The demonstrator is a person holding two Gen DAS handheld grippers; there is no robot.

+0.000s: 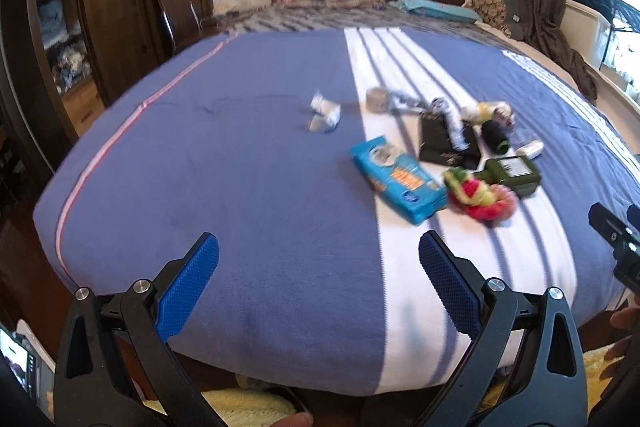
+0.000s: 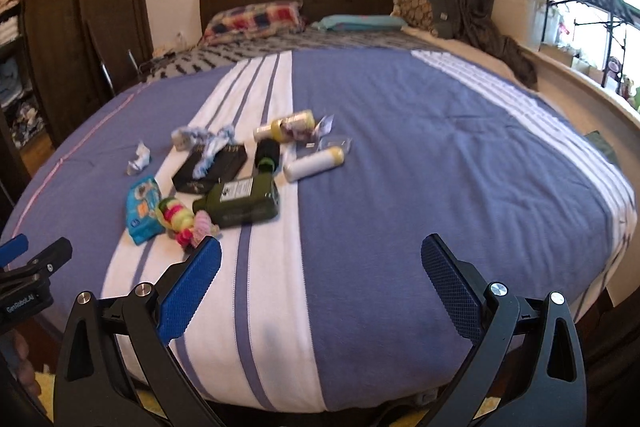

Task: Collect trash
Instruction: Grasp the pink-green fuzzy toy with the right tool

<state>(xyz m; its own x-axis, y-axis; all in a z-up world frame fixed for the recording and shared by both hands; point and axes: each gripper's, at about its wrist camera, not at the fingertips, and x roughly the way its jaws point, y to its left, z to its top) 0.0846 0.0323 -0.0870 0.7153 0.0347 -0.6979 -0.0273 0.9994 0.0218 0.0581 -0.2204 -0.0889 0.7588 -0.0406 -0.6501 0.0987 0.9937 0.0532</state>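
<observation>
Plainly, both grippers hang at the foot of the bed [image 1: 248,155], jaws wide and holding nothing. The trash lies in a cluster on the white stripe [image 2: 276,95], well apart from both. Crumpled paper [image 1: 325,113] sits left of the stripe; the blue packet [image 1: 398,179] lies on it, long axis slanting toward the foot. From the left gripper [image 1: 318,281] the pile lies ahead and right; from the right gripper [image 2: 320,283], ahead and left — neither looks clearly nearer.
</observation>
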